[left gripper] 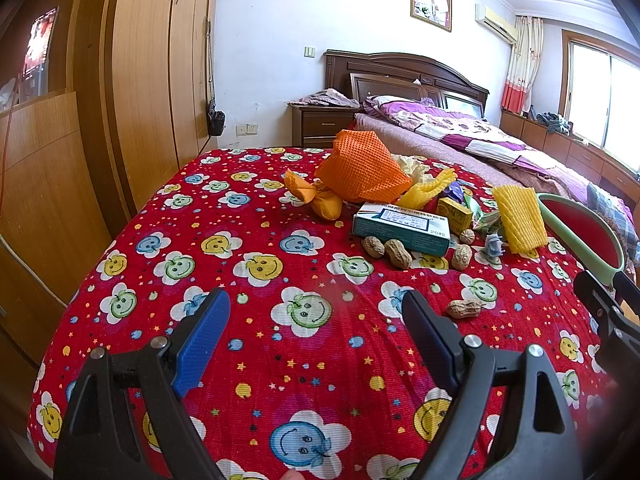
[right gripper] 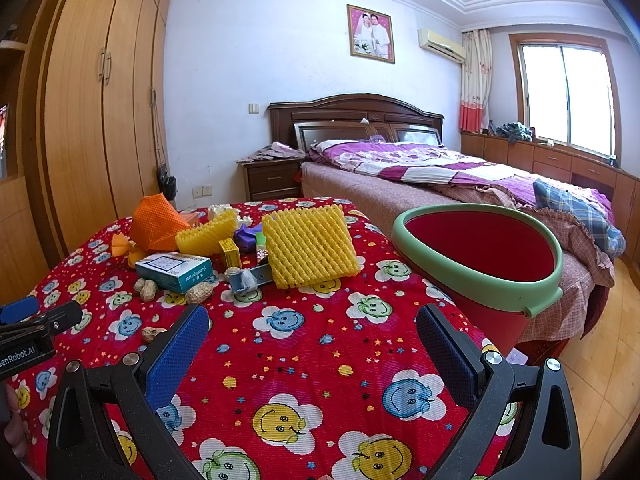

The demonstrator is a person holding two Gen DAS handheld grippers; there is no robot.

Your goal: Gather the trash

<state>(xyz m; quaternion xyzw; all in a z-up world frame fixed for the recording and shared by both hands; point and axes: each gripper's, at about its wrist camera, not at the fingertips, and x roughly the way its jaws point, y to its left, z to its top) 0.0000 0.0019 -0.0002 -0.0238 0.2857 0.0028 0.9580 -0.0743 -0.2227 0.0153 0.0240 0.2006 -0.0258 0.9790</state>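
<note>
Trash lies in a heap at the far side of the red smiley-print tablecloth (left gripper: 280, 280): an orange foam net (left gripper: 362, 166), a yellow foam net (right gripper: 308, 246), a teal medicine box (left gripper: 402, 228), a small yellow box (right gripper: 229, 251) and several peanut shells (left gripper: 396, 254). One peanut shell (left gripper: 464, 308) lies apart, just beyond my left gripper's right finger. A red bin with a green rim (right gripper: 480, 248) stands at the table's right edge. My left gripper (left gripper: 316, 332) and right gripper (right gripper: 312, 348) both hover open over bare cloth, short of the heap, with nothing between their fingers.
Wooden wardrobes (right gripper: 92, 112) line the left wall. A bed with a purple quilt (right gripper: 440, 172) and a nightstand (right gripper: 272, 178) stand behind the table. The left gripper's body (right gripper: 36, 328) shows at the left edge of the right wrist view.
</note>
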